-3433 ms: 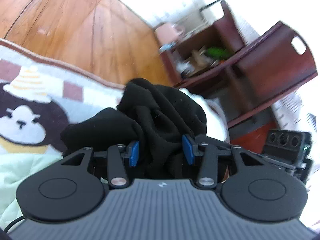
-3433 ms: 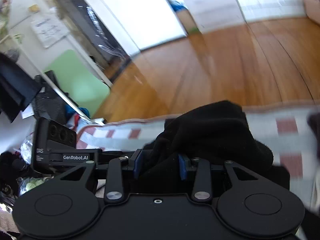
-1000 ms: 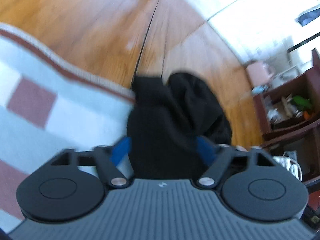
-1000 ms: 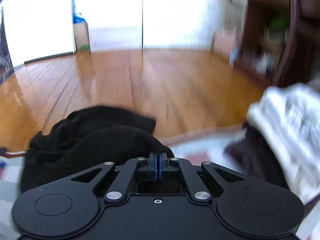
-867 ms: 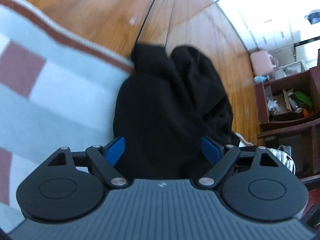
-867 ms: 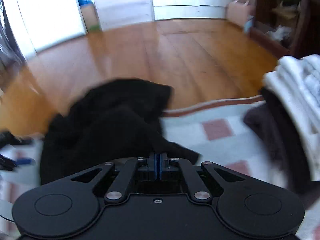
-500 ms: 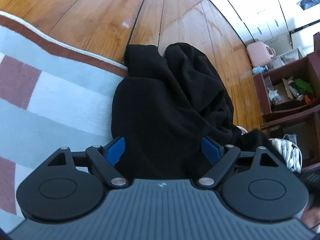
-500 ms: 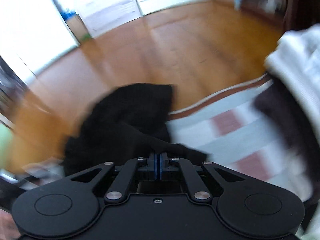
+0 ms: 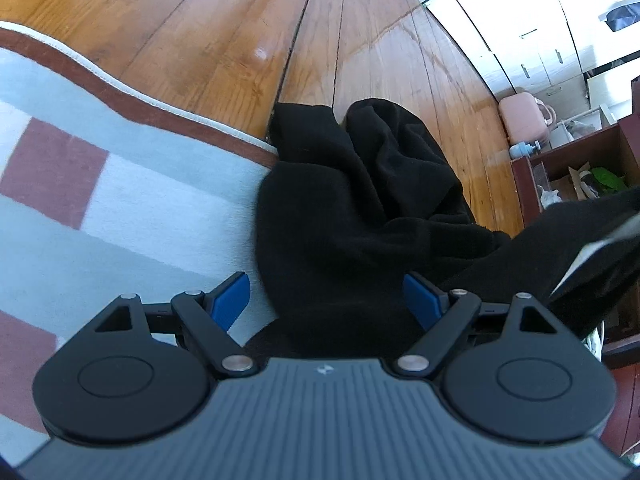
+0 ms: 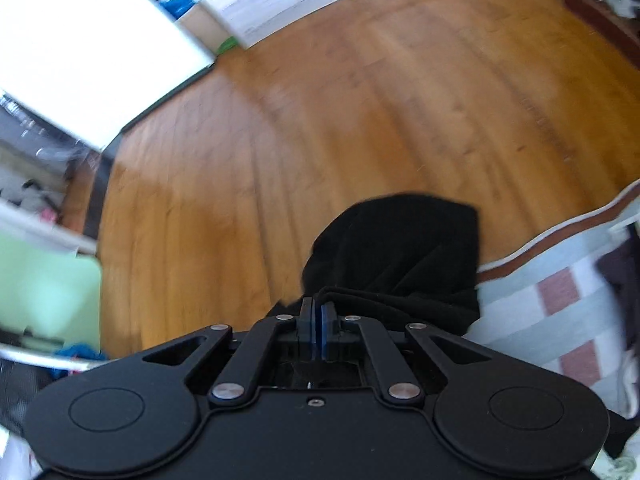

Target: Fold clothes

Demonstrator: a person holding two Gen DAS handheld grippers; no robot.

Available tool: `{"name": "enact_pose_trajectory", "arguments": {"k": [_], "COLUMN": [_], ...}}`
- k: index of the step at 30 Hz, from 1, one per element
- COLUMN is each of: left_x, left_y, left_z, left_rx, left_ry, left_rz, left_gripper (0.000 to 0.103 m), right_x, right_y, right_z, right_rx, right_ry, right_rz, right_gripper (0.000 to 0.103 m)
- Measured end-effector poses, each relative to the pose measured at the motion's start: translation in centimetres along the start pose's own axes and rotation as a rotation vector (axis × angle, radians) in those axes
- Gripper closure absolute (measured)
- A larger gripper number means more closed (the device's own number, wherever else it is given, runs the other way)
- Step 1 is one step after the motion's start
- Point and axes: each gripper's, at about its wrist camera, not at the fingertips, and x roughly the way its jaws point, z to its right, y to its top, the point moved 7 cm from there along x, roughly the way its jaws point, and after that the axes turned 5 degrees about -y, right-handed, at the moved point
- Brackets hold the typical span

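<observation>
Left gripper (image 9: 326, 298): jaws wide — garment (image 9: 360, 208) lay between, ungripped.
Right gripper (image 10: 315, 322): clamped on garment's edge — over rug (image 10: 560, 304).

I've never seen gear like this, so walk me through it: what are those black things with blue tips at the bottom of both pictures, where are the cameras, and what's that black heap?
Each picture comes from a camera mounted on a handheld two-finger gripper, looking forward along its fingers; a person holds one in each hand. The left view shows the left gripper with its blue pads wide apart, empty, over a crumpled black garment. The garment lies partly on a checked rug, partly on the wooden floor. The right view is blurred; there the right gripper has its pads together, apparently pinching an edge of the same black garment. A dark wooden shelf stands at the right.
</observation>
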Motion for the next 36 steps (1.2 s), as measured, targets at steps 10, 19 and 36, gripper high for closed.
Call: {"name": "enact_pose_trajectory", "arguments": {"k": [10, 19, 36], "left_x": [-2.4, -2.3, 1.8], "left_y": [-0.2, 0.0, -0.3], "left_z": [-3.4, -3.4, -1.4], "left_rx": [-0.099, -0.070, 0.013], "left_ry": [-0.009, 0.049, -0.051], "left_rz": [0.046, 0.069, -0.025], "left_gripper": [0.019, 0.022, 0.037], "right_x": [-6.0, 0.3, 16.7], "right_y": [-2.4, -15.8, -19.9], "right_z": [-1.1, 3.0, 0.5], "right_rx": [-0.113, -0.191, -0.538], "right_ry": [0.121, 0.226, -0.038], "right_rz": [0.025, -0.238, -0.067], "right_gripper": [0.099, 0.057, 0.038]}}
